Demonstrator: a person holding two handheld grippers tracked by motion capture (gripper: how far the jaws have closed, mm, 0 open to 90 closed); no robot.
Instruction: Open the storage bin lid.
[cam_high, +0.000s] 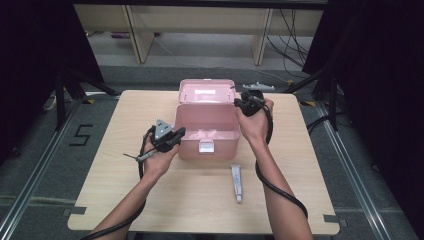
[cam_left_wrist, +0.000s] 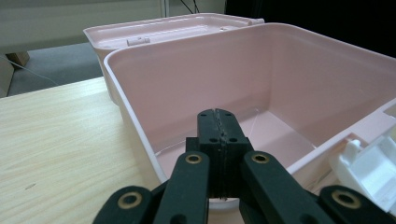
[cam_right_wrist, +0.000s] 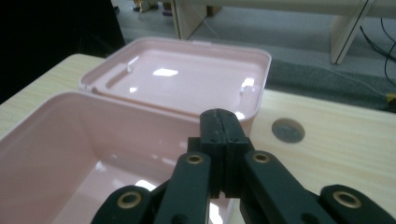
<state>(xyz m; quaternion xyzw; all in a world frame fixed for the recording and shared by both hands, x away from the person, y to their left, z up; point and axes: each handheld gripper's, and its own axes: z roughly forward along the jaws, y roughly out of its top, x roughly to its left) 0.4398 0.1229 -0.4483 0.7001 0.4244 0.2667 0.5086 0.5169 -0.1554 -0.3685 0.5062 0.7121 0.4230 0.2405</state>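
Note:
A pink plastic box (cam_high: 208, 131) stands open in the middle of the table, its lid (cam_high: 206, 91) folded flat behind it and its inside empty. My left gripper (cam_high: 179, 133) sits at the box's left wall (cam_left_wrist: 140, 126), jaws pressed together over the rim with nothing between them. At the box's back right corner hovers my right gripper (cam_high: 238, 103), also shut and empty, above the rim (cam_right_wrist: 140, 108) and near the lid (cam_right_wrist: 182, 77). A white latch (cam_high: 206, 146) sits on the box's front, also seen at the edge of the left gripper view (cam_left_wrist: 373, 168).
A small grey-white tube (cam_high: 237, 182) lies on the wooden table (cam_high: 125, 175) in front of the box, right of centre. A round grey grommet (cam_right_wrist: 287, 130) is set in the tabletop behind the box. Black stands and shelving legs line the floor beyond.

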